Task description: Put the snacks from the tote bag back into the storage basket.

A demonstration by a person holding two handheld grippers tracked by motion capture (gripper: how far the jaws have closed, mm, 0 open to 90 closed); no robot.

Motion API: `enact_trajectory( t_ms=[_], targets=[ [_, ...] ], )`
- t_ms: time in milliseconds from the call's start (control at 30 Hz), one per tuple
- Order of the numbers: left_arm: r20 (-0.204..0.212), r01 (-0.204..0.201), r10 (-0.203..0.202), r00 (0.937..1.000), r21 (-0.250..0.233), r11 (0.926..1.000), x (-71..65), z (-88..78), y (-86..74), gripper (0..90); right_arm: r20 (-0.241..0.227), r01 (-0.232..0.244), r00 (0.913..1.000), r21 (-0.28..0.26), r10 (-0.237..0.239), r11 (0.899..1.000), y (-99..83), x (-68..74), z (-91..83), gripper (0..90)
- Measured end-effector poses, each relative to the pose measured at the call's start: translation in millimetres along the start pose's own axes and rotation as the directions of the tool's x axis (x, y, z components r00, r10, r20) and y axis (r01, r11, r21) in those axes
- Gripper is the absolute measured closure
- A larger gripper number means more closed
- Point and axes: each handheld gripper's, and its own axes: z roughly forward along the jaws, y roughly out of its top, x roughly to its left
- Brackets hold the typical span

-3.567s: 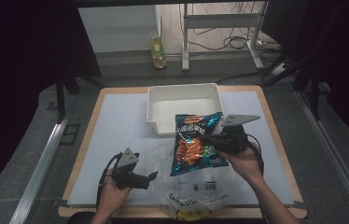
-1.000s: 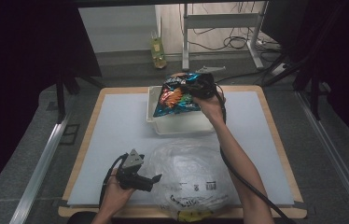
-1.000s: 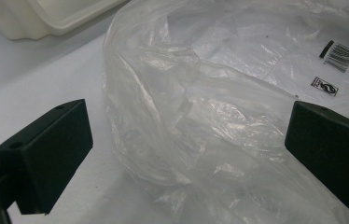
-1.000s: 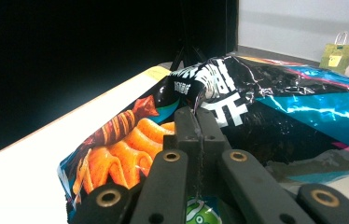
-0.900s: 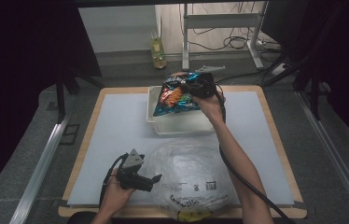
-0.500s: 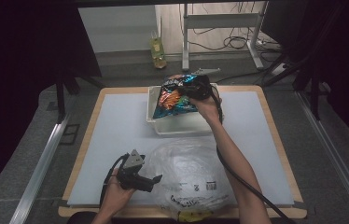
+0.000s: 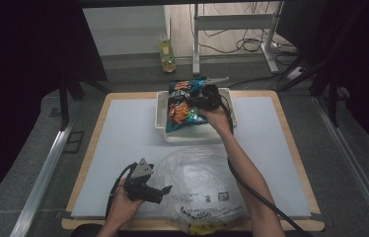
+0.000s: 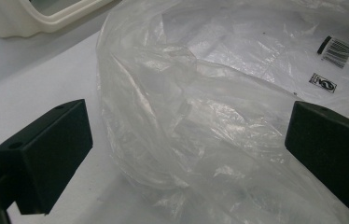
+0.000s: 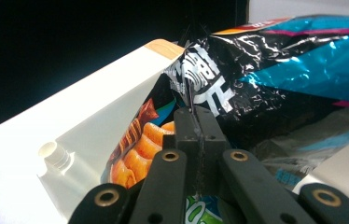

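A blue and orange snack bag [image 7: 185,106] hangs tilted over the white bin [image 7: 162,111] at the back of the table, its lower end down inside the bin. My right gripper [image 7: 200,101] is shut on the bag's right edge. In the right gripper view the jaws [image 9: 195,123] pinch the crimped seam of the snack bag [image 9: 275,74] above the bin's wall [image 9: 93,116]. My left gripper [image 7: 165,190] rests near the front edge, open, at the left side of a crumpled clear plastic bag [image 7: 202,185]. The plastic bag [image 8: 210,93] bulges between the left gripper's [image 8: 186,154] wide-apart pads [image 8: 46,154].
A pale mat [image 7: 123,143] covers the wooden table. A yellowish bottle [image 7: 166,49] stands on the floor beyond the far edge, beside desk legs and cables. The right gripper's cable [image 7: 256,192] trails along the forearm. A corner of the bin [image 8: 32,18] lies beyond the plastic bag.
The right gripper carried the snack bag from mid-table to the bin at the back, then sank slightly toward it over the last second. The left hand stayed still.
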Motion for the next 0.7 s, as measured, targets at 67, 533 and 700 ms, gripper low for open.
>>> enact_trajectory(
  t_ms=[67, 533, 700],
  targets=[
    [0.0, -0.001, 0.001, 1.0, 0.001, 1.0, 0.0, 0.1, 0.0, 0.6, -0.003, -0.002, 1.0, 0.006, 0.002, 1.0, -2.1, -0.3, 2.8, 88.8],
    [0.002, -0.005, 0.005, 1.0, 0.009, 0.9999, -0.6, 1.5, -0.2, 0.6, 0.05, -0.061, 0.9971, 0.08, 0.057, 0.995, -15.2, -6.4, 13.8, 80.3],
    [0.001, -0.006, 0.006, 1.0, 0.01, 0.9999, -0.9, 1.7, -0.1, 0.6, 0.074, -0.096, 0.9932, 0.091, 0.09, 0.991, -14.6, -8.8, 10.8, 74.4]
  ],
)
